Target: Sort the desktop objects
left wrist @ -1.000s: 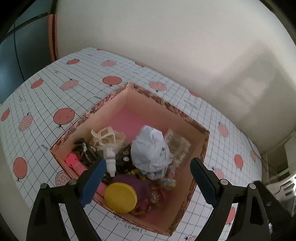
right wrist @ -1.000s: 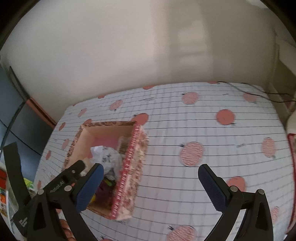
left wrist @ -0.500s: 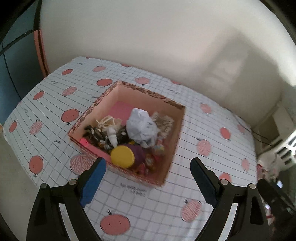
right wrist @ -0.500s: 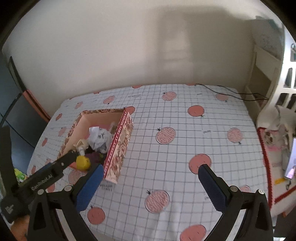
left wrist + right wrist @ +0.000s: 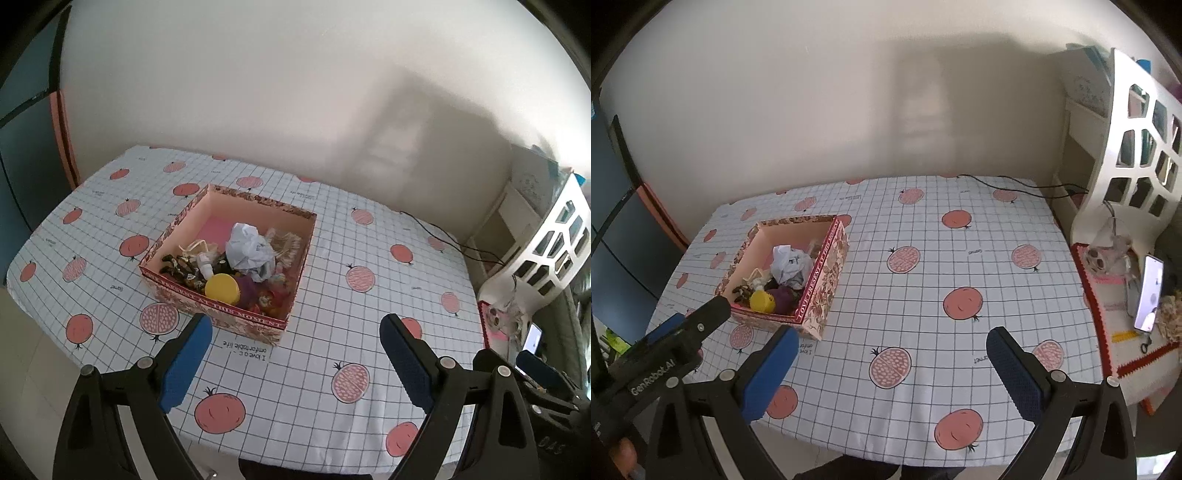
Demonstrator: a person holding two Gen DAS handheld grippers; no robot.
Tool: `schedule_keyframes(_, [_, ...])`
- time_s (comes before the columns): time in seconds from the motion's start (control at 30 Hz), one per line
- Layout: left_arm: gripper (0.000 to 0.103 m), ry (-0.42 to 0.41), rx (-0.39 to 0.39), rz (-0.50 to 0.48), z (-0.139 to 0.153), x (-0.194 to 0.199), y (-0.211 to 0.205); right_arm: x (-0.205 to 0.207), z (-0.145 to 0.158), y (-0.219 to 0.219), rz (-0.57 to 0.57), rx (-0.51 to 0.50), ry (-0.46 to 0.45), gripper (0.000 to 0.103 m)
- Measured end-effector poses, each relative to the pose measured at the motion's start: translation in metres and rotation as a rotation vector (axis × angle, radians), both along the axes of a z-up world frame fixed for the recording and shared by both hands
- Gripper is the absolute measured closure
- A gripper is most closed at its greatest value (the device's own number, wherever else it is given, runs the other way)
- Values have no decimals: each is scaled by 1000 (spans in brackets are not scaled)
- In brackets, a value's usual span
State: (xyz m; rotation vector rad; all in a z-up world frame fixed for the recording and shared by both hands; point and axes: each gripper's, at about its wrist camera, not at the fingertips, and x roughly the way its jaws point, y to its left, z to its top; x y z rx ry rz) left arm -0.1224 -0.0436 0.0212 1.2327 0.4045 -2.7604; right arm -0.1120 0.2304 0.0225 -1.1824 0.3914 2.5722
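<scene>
The patterned box sat on the left half of the table, its top uncovered, and it held the sorted clutter: a crumpled white paper ball near the middle, a yellow round lid against the near wall, a purple object just beside that lid, a small white bottle and a heap of dark wrapped bits toward the left corner; a patch of pink floor showed at the far side of the box. Around it lay the gridded tablecloth with pomegranate prints, and nothing else rested on the cloth except a black cable trailing over the far right corner. You held your left gripper above the near edge of the table, its blue pads spread wide with nothing between them, the box just beyond its left pad; your right gripper hung above the near middle of the cloth, likewise spread wide and empty, well apart from the box. From the right wrist view your left gripper's black body crossed the lower left corner. To the right of the table stood a white cut-out chair back; a lit phone leaned on a crochet-edged mat beside it.
</scene>
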Motion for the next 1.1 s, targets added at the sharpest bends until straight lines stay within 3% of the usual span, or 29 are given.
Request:
schedule_keyframes(0.3, [10, 28, -63, -2, 15, 26, 9, 21, 12, -2, -14, -4, 23, 0])
schedule_keyframes(1.1, [10, 62, -86, -56, 36, 40, 30, 33, 25, 0, -21, -12, 58, 0])
